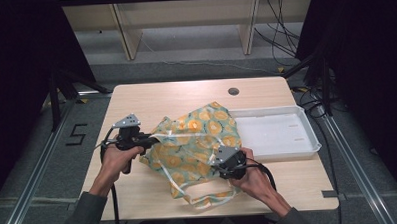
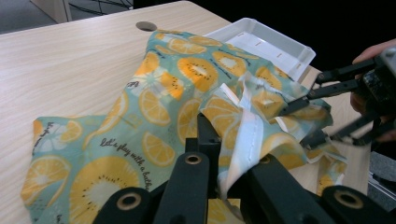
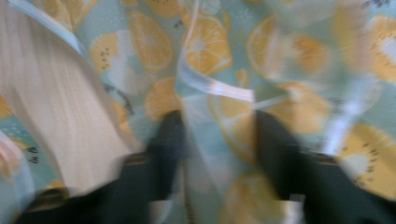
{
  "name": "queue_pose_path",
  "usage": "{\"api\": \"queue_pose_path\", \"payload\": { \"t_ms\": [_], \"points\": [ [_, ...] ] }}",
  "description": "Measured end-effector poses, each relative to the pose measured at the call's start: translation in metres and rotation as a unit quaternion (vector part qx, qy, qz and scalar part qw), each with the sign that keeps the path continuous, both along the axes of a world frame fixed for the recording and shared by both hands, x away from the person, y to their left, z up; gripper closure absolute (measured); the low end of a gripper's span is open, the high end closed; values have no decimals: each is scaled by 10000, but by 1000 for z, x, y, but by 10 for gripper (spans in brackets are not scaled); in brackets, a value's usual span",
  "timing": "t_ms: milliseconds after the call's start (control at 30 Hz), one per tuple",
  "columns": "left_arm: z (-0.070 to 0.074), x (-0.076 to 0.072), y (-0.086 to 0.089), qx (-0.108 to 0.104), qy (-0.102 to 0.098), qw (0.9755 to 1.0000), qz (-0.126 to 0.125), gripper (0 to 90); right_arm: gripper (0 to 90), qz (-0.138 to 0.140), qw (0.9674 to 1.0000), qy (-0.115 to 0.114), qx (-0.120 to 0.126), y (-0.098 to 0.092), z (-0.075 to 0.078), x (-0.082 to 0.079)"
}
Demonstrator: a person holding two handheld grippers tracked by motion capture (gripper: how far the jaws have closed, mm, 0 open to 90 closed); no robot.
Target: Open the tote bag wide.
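High view: I am at a pale wood-grain bench [image 1: 151, 96] with a round cable hole [image 1: 233, 91] near its far edge, and a white tray [image 1: 280, 134] lies on its right side. The fruit-print cloth bag [image 1: 197, 142], teal with orange slices, lies crumpled in the middle of the bench, its far right corner over the tray's near left edge and its strap looped toward me. My left tongs [image 1: 152, 139] are at the bag's left edge, my right tongs [image 1: 223, 158] on its near right part. Beyond the bench there is grey floor, a light wooden frame, loose black cables to the right and dark curtains on both sides; a "5" [image 1: 76, 135] is marked on the floor at left. Left gripper view: my left tongs [image 2: 224, 154] are shut tight on a pale-edged fold of the bag [image 2: 154, 107], which is pulled up from the wood. My right tongs [image 2: 303, 123] come in from the right with their jaws apart over a ridge of cloth, and the tray [image 2: 261, 42] sits behind. Right gripper view: this one is blurred; my right tongs [image 3: 217, 140] stand partly open with bag cloth [image 3: 210, 42] between the jaws, and I cannot tell whether they press on it. Bare bench wood [image 3: 60, 121] shows at left.
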State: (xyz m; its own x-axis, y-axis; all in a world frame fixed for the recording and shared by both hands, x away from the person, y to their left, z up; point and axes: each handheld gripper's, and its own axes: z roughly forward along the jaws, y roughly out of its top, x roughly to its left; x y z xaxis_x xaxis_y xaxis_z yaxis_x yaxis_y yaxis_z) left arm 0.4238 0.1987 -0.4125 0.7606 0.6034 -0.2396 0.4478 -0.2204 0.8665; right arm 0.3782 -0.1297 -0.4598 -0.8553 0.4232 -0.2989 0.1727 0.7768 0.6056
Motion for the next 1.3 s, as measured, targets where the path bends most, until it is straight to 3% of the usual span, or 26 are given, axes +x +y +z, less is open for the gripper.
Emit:
{"api": "queue_pose_path", "payload": {
  "t_ms": [100, 200, 233, 267, 300, 333, 367, 400, 433, 467, 533, 567, 700, 733, 767, 800, 833, 900, 967, 1033, 1067, 1133, 1200, 1233, 1267, 1300],
  "points": [
    [-5, 0, 4, 12, 17, 10000, -17, 892, 897, 105, 9995, -32, 299, -8, 12, 7],
    [-10, -1, 10, 104, 135, 9999, -14, 877, 900, 137, 9984, 29, 555, -11, 19, 11],
    [-15, -4, 13, 206, 169, 9996, -46, 831, 900, 144, 9964, 112, 828, -12, 27, 14],
    [-15, -4, 13, 206, 169, 9996, -46, 797, 900, 144, 9964, 112, 828, -12, 27, 14],
    [-18, -7, 15, 296, 202, 9994, -15, 762, 900, 194, 9938, 204, 1080, -13, 35, 21],
    [-20, -10, 17, 365, 240, 9990, 0, 762, 900, 194, 9938, 204, 1080, -13, 35, 21],
    [-22, -19, 23, 561, 279, 9980, 115, 650, 900, 130, 9892, 359, 1415, -14, 43, 27],
    [-22, -19, 23, 561, 279, 9980, 115, 603, 900, 130, 9892, 359, 1415, -14, 43, 27],
    [-21, -24, 26, 679, 322, 9971, 125, 603, 900, 124, 9869, 410, 1558, -15, 47, 31],
    [-20, -30, 29, 851, 252, 9959, 198, 507, 900, 148, 9828, 486, 1776, -15, 55, 40],
    [-12, -49, 40, 1209, 181, 9921, 284, 428, 900, 105, 9797, 499, 1941, -14, 61, 47],
    [-12, -49, 40, 1209, 181, 9921, 284, 408, 900, 105, 9797, 499, 1941, -14, 61, 47],
    [5, -79, 48, 1232, -1, 9921, 238, 342, 900, 58, 9784, 475, 2009, -5, 71, 62],
    [10, -86, 49, 1329, -133, 9909, 168, 342, 900, 58, 9784, 475, 2009, -5, 71, 62],
    [13, -94, 47, 1228, -149, 9922, 175, 343, 900, 35, 9787, 562, 1974, -4, 74, 64],
    [17, -100, 46, 1270, -250, 9915, 112, 353, 900, 95, 9808, 463, 1892, 1, 76, 69],
    [21, -110, 39, 1151, -360, 9927, 27, 358, 900, 6, 9802, 542, 1904, 3, 78, 69],
    [22, -114, 35, 1106, -394, 9931, -64, 364, 900, -18, 9799, 499, 1929, 5, 78, 71],
    [24, -122, 20, 1227, -471, 9911, -200, 388, 900, 38, 9826, 439, 1804, 10, 79, 75],
    [23, -123, 15, 1228, -586, 9904, -238, 387, 900, -2, 9827, 503, 1781, 12, 79, 75],
    [22, -123, 10, 1220, -518, 9910, -186, 387, 900, -2, 9827, 503, 1781, 12, 79, 75],
    [15, -118, 0, 1574, -591, 9857, -55, 345, 900, -11, 9823, 502, 1807, 13, 79, 77],
    [10, -113, -3, 1635, -566, 9849, -53, 321, 900, 7, 9827, 556, 1767, 12, 81, 77],
    [-2, -105, -9, 1597, -412, 9862, 166, 279, 900, -5, 9825, 574, 1773, 11, 80, 78],
    [-2, -105, -9, 1597, -412, 9862, 166, 271, 900, -5, 9825, 574, 1773, 11, 80, 78],
    [-12, -92, -13, 1857, -432, 9815, 179, 281, 900, 46, 9823, 498, 1805, 12, 80, 79]
  ]
}}
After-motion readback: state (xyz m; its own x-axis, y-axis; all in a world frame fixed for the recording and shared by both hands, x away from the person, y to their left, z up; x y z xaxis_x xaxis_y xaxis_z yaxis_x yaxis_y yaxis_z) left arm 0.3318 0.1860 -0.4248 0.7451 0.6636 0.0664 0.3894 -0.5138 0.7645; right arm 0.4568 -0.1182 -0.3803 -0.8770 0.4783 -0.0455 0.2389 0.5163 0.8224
